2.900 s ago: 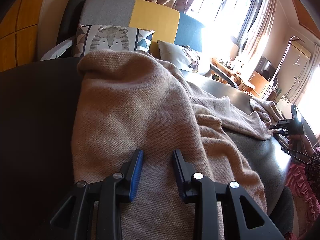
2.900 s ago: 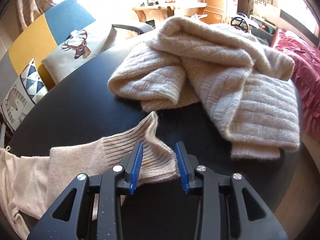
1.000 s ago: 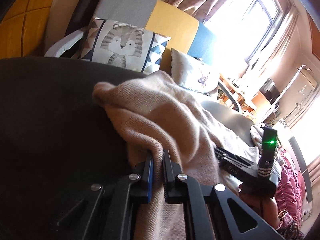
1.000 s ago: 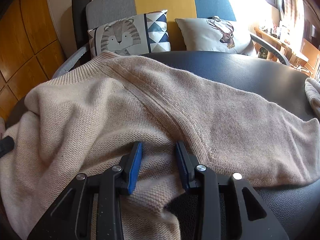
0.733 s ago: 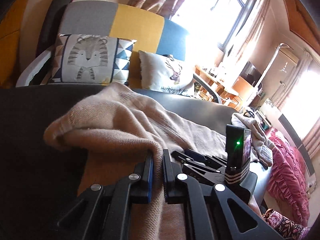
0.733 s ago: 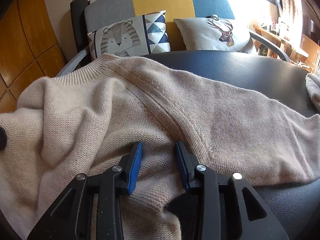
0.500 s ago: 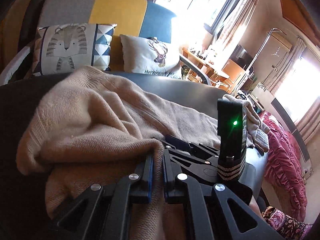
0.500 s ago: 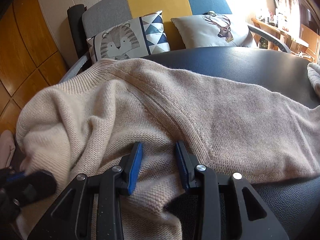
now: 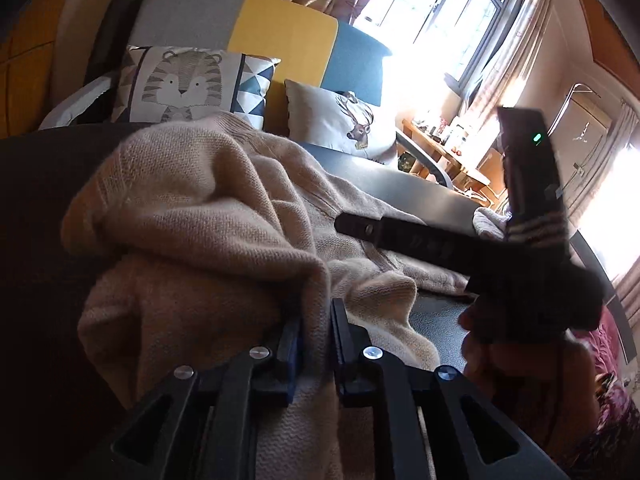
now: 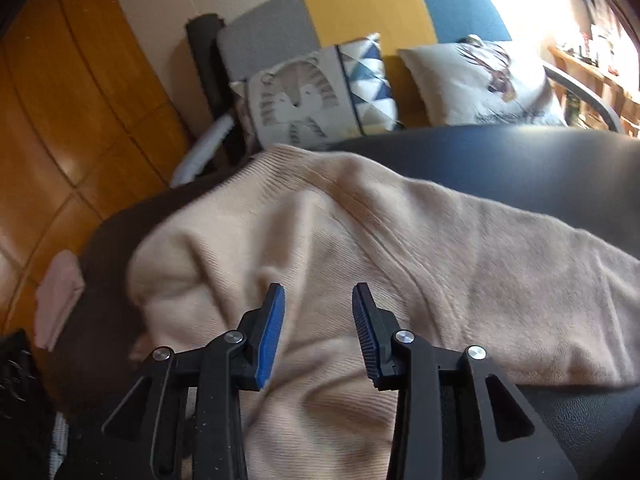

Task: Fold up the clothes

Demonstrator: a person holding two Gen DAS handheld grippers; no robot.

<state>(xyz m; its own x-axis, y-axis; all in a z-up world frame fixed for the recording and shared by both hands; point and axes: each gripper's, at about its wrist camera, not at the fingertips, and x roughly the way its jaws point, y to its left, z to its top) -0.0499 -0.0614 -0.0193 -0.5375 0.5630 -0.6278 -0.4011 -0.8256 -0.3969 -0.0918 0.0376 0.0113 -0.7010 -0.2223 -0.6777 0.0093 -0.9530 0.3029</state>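
Note:
A beige knit sweater [image 9: 192,216] lies bunched on the dark round table [image 9: 36,184]. My left gripper [image 9: 316,320] is shut on a fold of its edge, and the cloth hangs down between the fingers. In the right wrist view the same sweater [image 10: 400,240] spreads across the table [image 10: 520,160], one sleeve running off to the right. My right gripper [image 10: 318,312] hovers open just above the sweater's body with nothing between its blue pads. From the left wrist view the right gripper [image 9: 440,240] appears side-on above the sweater, held by a hand [image 9: 492,356].
Behind the table stands a grey, yellow and blue sofa [image 9: 280,36] with a tiger cushion [image 9: 184,80] and a deer cushion [image 9: 340,120]. A second cream knit [image 9: 486,224] lies at the far right of the table. A pink cloth [image 10: 56,296] hangs at the table's left edge.
My left gripper shut on the sweater's edge and pulled it over into a fold. My right gripper left the sleeve cuff, came over the body, and has just lifted and swung left, still open.

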